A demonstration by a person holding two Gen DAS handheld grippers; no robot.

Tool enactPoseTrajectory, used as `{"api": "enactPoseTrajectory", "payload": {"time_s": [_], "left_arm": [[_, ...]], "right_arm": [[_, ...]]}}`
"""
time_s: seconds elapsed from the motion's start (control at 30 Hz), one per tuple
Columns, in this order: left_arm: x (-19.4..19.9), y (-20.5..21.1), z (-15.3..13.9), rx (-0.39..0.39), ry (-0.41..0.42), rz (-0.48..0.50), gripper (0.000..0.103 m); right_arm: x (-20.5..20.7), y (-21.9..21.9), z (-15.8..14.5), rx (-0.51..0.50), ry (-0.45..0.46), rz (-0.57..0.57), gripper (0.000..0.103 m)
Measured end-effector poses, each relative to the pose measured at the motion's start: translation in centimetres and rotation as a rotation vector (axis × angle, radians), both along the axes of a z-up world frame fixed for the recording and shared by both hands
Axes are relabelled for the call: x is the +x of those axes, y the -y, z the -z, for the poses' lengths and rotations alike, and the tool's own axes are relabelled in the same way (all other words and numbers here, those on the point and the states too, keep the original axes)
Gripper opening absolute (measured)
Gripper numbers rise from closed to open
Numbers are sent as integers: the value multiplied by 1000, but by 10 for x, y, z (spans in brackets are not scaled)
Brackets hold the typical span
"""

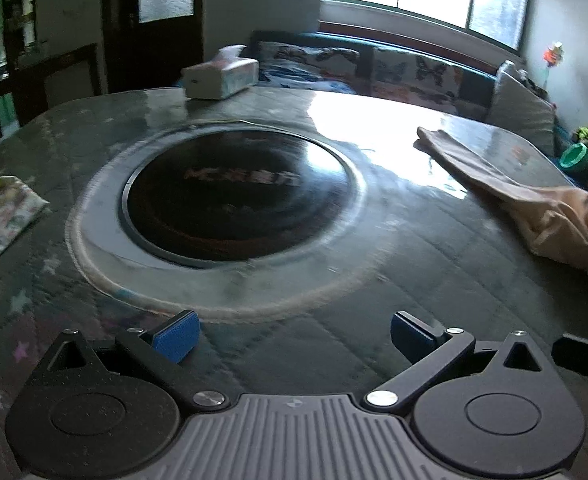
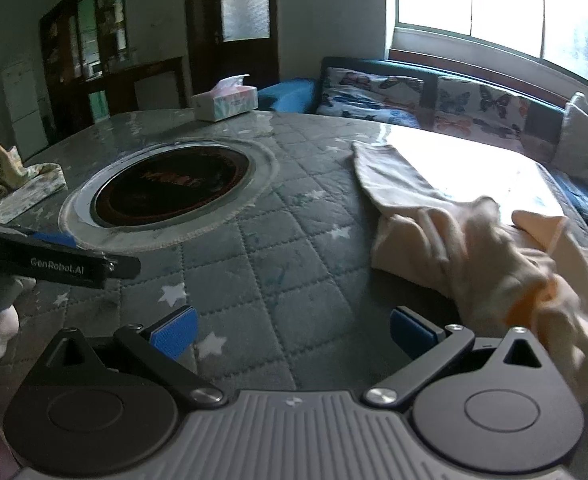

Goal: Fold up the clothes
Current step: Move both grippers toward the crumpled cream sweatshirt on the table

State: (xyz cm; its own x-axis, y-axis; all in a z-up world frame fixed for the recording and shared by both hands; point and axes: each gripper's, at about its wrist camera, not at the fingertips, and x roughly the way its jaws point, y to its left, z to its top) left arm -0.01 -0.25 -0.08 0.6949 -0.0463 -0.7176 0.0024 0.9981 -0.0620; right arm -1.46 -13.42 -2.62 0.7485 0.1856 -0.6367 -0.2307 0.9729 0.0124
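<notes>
Bright window point(image 2: 494, 4) at back, butterfly-print sofa point(image 2: 434, 100) below, dark wood door point(image 2: 233, 20), cabinet point(image 2: 89, 36) left

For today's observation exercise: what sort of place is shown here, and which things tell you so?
Probably a living room in a home: a sofa with butterfly cushions under a window, a tissue box on a quilt-covered table, and a cabinet.

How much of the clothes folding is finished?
Maybe one piece: a floral garment lies at the table's left edge, though it looks only loosely folded. Nothing is in hand; the left gripper and right gripper are open and empty. The crumpled cream garment on the right is left to fold.
</notes>
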Motion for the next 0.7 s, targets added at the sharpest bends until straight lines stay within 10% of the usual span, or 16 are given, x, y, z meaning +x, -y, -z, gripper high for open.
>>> {"api": "enactPoseTrajectory", "payload": {"time_s": [0.7], "left_arm": [[-36,89,16,32,-49,211,103]], "right_arm": [[-70,67,-9,94,-24,319,103]]}}
